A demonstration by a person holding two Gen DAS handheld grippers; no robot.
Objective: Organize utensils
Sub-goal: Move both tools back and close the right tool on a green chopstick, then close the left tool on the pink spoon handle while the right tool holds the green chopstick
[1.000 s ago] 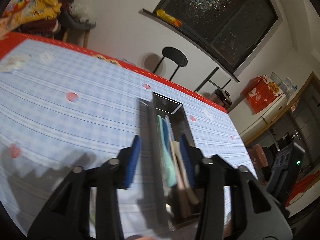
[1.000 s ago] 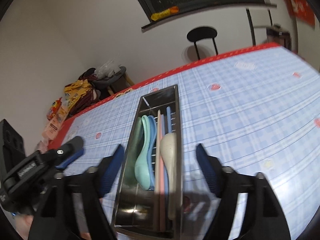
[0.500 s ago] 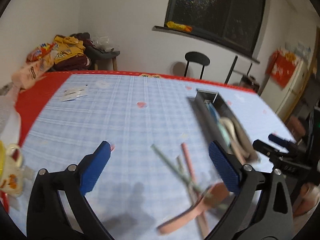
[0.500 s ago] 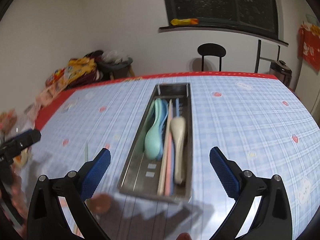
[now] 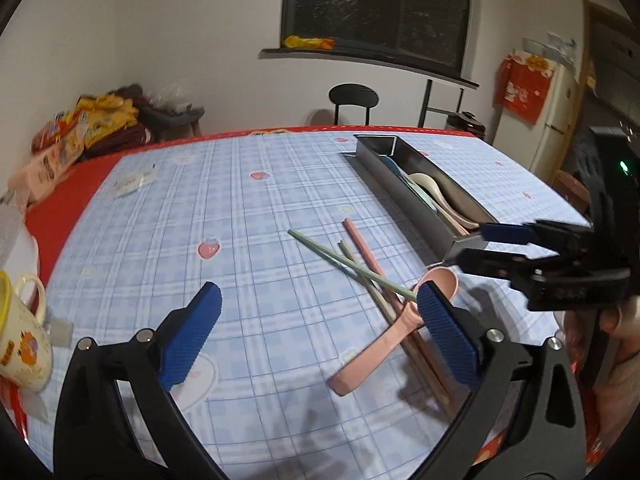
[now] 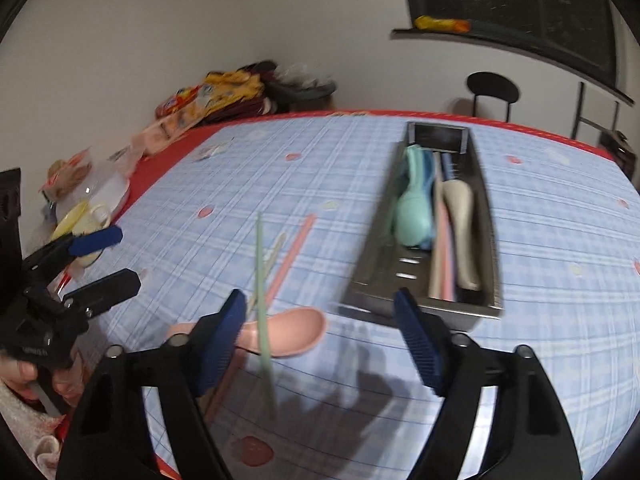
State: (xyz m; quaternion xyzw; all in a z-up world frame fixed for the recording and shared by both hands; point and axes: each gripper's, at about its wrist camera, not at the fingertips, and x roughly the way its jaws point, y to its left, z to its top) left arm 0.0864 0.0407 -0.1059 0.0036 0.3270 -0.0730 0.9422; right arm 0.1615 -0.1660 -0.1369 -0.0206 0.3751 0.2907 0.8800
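- Left wrist: left gripper (image 5: 318, 320) with ribbed blue pads spread wide, empty; smooth pink plastic spoon (image 5: 384, 334) under thin green chopstick (image 5: 352, 266) on checked blue tablecloth (image 5: 200, 208); long steel tray (image 5: 408, 196) beyond.
- Right wrist: right gripper (image 6: 320, 340) released, jaws just closing, nothing gripped; spoon handle hidden behind left pad; blurred.

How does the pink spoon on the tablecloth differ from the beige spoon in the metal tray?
The pink plastic spoon lies loose on the checked tablecloth, crossed by chopsticks; the beige plastic spoon already sits inside the long metal tray. The pink spoon lies crosswise to the tray, the beige one lengthwise. Both share the same scoop shape.
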